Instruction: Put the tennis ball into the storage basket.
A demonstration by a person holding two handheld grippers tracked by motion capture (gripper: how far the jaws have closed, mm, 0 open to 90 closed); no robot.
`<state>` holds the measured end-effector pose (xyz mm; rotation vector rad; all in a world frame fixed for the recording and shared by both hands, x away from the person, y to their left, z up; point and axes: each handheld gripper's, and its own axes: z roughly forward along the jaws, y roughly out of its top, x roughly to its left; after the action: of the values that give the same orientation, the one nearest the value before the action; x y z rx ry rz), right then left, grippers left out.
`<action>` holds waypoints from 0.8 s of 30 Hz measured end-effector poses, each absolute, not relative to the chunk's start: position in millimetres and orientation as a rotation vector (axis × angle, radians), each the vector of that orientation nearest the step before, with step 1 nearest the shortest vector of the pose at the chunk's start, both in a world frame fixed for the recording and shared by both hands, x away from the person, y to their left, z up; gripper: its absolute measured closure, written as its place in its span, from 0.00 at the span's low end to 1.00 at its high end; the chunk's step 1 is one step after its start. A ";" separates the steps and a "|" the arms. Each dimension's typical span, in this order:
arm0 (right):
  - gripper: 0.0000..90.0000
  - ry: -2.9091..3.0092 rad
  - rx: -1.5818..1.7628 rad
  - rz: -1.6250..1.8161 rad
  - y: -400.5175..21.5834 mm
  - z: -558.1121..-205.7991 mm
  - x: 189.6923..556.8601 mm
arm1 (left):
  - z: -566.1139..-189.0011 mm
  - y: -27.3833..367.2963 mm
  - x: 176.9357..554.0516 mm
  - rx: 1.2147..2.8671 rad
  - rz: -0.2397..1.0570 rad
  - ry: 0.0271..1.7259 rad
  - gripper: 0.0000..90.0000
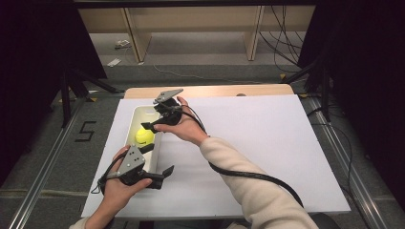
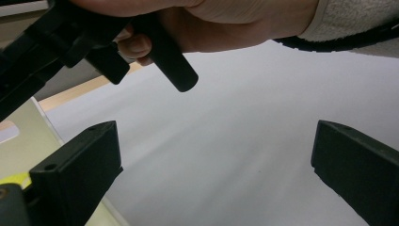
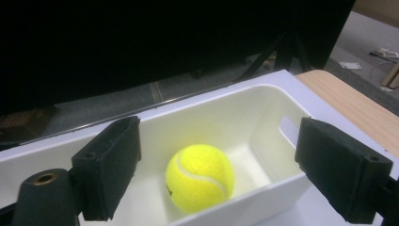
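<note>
Partly hidden by the bin [image 3: 244,113] wall, the tennis ball [image 3: 200,176] sits below the wide-open, empty right tool [image 3: 216,174].

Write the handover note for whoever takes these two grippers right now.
Right gripper: open, empty, poised over the white plastic bin, jaws on either side of the yellow tennis ball without touching it.
Left gripper: open, empty, beside the bin's near end above the white table cover.
Ball lies loose in the bin.
Done: no grasp made.
Left: probably closing on the ball and lifting it.
</note>
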<state>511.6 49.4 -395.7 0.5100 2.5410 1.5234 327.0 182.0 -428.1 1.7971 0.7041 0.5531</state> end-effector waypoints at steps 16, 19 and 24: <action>0.17 2.512 0.528 1.531 26.3 -391.9 506.5 | -428.2 182.6 327.2 1.796 0.553 0.703 0.02; 0.17 2.506 0.532 1.532 22.5 -391.8 505.7 | -428.0 182.3 327.0 1.796 0.553 0.704 0.02; 0.17 2.503 0.535 1.530 16.2 -390.8 503.8 | -428.0 182.3 326.9 1.796 0.553 0.704 0.02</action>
<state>503.8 16.2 -390.8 0.5349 2.5035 1.5304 326.9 182.3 -428.0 1.7963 0.7037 0.5532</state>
